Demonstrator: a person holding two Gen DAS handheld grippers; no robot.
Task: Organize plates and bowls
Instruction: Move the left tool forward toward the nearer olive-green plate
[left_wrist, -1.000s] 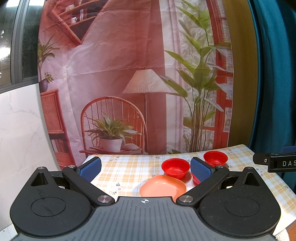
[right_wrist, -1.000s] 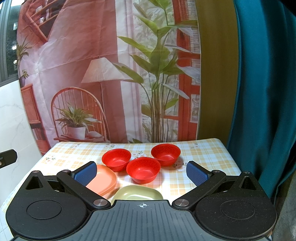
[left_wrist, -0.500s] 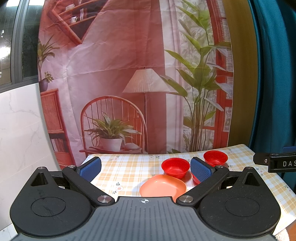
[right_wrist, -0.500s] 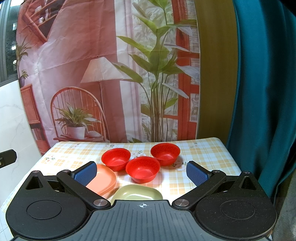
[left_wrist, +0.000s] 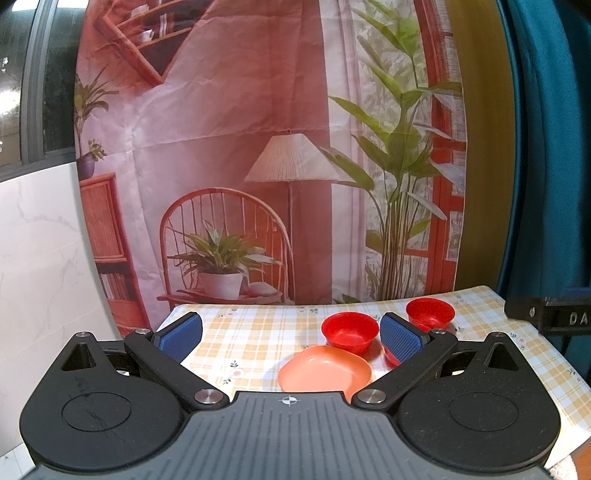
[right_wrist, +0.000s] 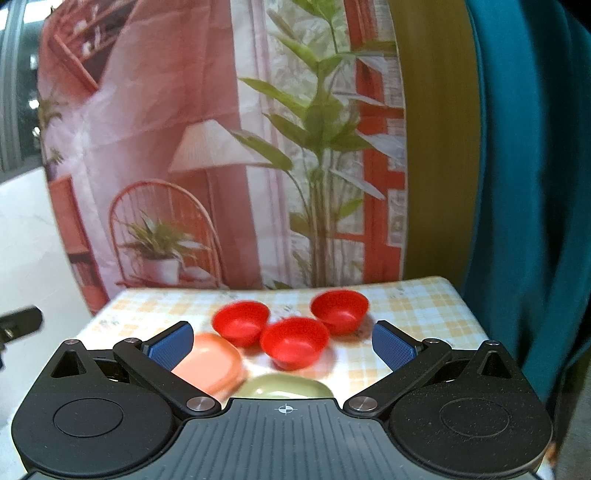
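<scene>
1. The left gripper (left_wrist: 290, 334) hangs above the near left part of the table (left_wrist: 258, 332), its jaws spread wide with nothing between the blue pads.
2. The right gripper (right_wrist: 282, 341) hangs above the near edge of the same table, its jaws also spread wide and empty; this view is blurred.
3. The table carries a yellow-and-white checked cloth with small flower prints.
4. Three red bowls (right_wrist: 294, 341) stand upright in a close cluster mid-table: one at the left (right_wrist: 241, 322), one at the right (right_wrist: 340, 309), and the nearest between and in front of them.
5. In the left wrist view, the right blue pad hides most of the nearest bowl; the other two bowls (left_wrist: 350, 329) (left_wrist: 430, 314) show clearly.
6. An orange plate (left_wrist: 325, 373) lies just in front of the left bowl, close to the left gripper.
7. A pale green plate (right_wrist: 286, 386) lies just beside the orange plate, in front of the nearest bowl, partly hidden by the right gripper's body.
8. A printed backdrop (left_wrist: 258, 147) showing a chair, lamp and plants hangs behind the table, with a teal curtain (right_wrist: 524, 184) to its right.
</scene>
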